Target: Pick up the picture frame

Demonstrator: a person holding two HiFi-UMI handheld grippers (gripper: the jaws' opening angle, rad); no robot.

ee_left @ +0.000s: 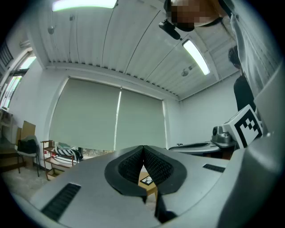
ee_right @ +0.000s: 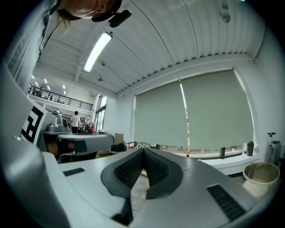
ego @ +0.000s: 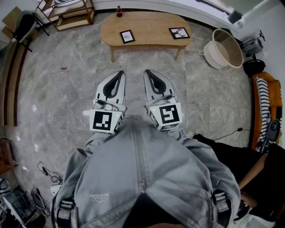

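Two black picture frames lie flat on a low wooden coffee table [ego: 147, 27] across the room, one on the left [ego: 127, 36] and one on the right [ego: 179, 33]. My left gripper [ego: 120, 73] and right gripper [ego: 148, 72] are held side by side and level over the stone floor, well short of the table. Both are shut with nothing between the jaws. In the left gripper view the ribbed pads [ee_left: 153, 167] meet at the tip of the left gripper [ee_left: 143, 147], and a frame [ee_left: 146, 180] shows through the gap below. The right gripper [ee_right: 143, 151] is likewise closed and empty.
A small dark bottle [ego: 119, 10] stands at the table's far edge. A large white tub [ego: 226, 48] sits right of the table, also seen in the right gripper view [ee_right: 261, 178]. A wooden shelf [ego: 71, 11] is far left, and an orange seat with striped cloth [ego: 266, 103] is at right.
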